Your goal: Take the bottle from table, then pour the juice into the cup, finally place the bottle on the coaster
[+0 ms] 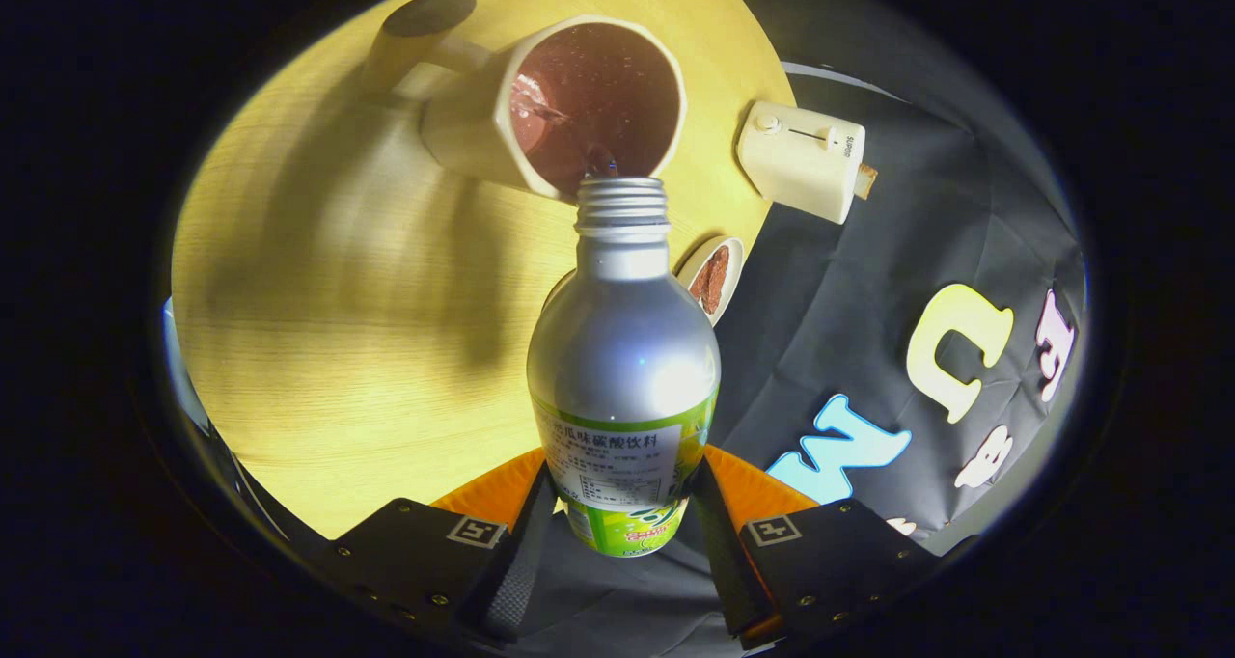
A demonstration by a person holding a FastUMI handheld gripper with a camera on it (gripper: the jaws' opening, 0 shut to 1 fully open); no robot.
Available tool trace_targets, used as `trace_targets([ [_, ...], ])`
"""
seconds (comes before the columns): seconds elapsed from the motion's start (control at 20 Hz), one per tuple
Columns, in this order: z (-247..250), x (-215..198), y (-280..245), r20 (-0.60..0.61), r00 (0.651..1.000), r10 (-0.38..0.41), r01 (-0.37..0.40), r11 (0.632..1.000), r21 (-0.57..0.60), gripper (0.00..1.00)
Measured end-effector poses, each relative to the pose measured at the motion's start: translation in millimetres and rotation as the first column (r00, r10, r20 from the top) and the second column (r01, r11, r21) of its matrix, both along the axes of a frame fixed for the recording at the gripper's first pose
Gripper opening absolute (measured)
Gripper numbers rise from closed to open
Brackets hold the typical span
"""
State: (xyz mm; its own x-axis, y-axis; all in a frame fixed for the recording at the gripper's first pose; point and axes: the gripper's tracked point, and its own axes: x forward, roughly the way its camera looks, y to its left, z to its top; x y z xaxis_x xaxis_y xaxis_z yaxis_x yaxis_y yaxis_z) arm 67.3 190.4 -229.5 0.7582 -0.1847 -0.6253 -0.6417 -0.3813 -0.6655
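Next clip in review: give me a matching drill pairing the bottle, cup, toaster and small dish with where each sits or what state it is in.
Things:
1. bottle
2. cup
3. toaster
4. small dish

States:
A. beyond the cup, at the table's edge
B. clamped in the gripper, tipped toward the cup
C. partly hidden behind the bottle's shoulder
D. holding dark reddish liquid

Pairs: 1-B, 2-D, 3-A, 4-C

Warm, dim light casts soft shadows over the table [338,330]; glare on the bottle [627,349]; edges bend.
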Motion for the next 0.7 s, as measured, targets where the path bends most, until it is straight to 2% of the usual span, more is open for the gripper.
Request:
trace_targets([
  [0.7,8.6,-2.3,-0.1,-0.002,1.000,0.010,-0.010,0.999,-0.038,0.75],
])
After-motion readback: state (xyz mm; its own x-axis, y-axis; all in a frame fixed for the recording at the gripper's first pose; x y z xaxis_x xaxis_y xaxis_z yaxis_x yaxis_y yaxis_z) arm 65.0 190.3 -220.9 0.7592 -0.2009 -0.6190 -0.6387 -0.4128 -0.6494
